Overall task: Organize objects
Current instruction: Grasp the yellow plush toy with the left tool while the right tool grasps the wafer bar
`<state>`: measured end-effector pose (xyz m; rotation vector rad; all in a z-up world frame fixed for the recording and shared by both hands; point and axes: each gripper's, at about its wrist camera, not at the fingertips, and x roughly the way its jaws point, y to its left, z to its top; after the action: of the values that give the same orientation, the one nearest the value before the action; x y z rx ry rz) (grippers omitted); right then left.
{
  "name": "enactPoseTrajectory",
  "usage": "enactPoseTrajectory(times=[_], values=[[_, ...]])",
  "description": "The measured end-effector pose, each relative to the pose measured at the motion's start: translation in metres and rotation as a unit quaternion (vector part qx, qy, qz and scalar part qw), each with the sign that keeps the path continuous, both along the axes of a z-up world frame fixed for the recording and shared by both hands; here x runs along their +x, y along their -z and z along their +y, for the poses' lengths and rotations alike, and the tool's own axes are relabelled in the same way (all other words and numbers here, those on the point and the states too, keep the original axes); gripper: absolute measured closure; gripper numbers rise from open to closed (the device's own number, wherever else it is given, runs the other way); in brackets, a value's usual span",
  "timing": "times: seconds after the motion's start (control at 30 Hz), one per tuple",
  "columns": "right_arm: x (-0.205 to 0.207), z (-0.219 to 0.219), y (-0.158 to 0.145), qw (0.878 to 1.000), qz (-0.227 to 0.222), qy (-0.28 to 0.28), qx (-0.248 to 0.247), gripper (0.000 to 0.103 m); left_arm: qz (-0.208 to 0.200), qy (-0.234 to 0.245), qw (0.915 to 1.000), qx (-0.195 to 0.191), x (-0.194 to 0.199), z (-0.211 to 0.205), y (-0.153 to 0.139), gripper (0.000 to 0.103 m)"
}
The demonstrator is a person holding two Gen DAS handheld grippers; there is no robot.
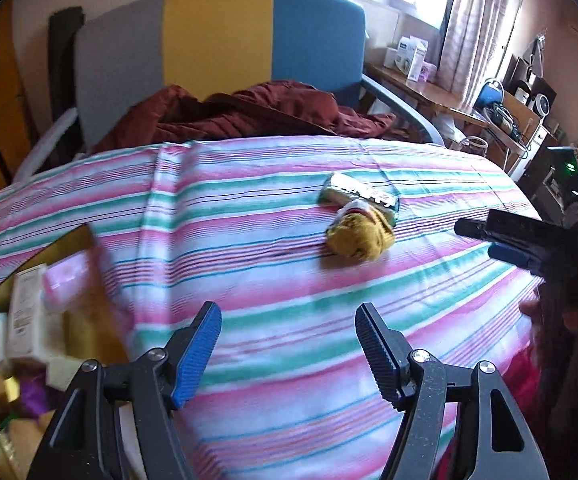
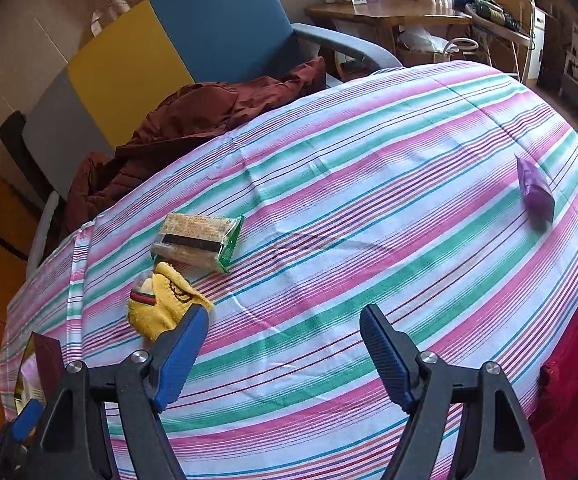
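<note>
A rolled yellow sock (image 1: 359, 242) lies on the striped tablecloth (image 1: 273, 380), touching a green biscuit packet (image 1: 359, 194) just behind it. My left gripper (image 1: 287, 320) hovers open and empty above the cloth, short of the sock. My right gripper (image 1: 477, 242) comes in from the right, open. In the right wrist view, the right gripper (image 2: 285, 320) is open with nothing between its pads, and the sock (image 2: 161, 304) sits just outside its left finger. The biscuit packet (image 2: 197, 242) lies beyond. A small purple packet (image 2: 535, 192) rests far right.
A gold box (image 1: 89, 280) holding a white carton, a pink packet and other small items stands at the table's left edge. Behind the table is a grey, yellow and blue chair (image 1: 217, 36) with a maroon jacket (image 1: 249, 114) on it. Red cloth (image 2: 577, 360) hangs at the right.
</note>
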<state>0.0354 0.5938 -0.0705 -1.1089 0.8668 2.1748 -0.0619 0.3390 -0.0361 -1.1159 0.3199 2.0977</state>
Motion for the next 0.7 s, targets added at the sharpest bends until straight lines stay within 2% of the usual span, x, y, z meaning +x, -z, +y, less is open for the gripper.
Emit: enactPoseTrajectory(times=[0.23, 0.57, 0.7], values=[[-0.001, 0.0, 0.0, 1.0, 0.004, -0.009, -0.013, 0.023, -0.023, 0.006, 0.9997, -0.012, -0.017, 0.056, 0.021, 0.033], [-0.002, 0.002, 0.007, 1.0, -0.003, -0.009, -0.029, 0.023, -0.03, 0.009, 0.9994, -0.017, -0.041, 0.123, 0.047, 0.028], [-0.003, 0.002, 0.007, 1.0, -0.006, -0.009, -0.028, 0.023, -0.018, 0.01, 0.9996, -0.016, -0.047, 0.142, 0.054, 0.026]])
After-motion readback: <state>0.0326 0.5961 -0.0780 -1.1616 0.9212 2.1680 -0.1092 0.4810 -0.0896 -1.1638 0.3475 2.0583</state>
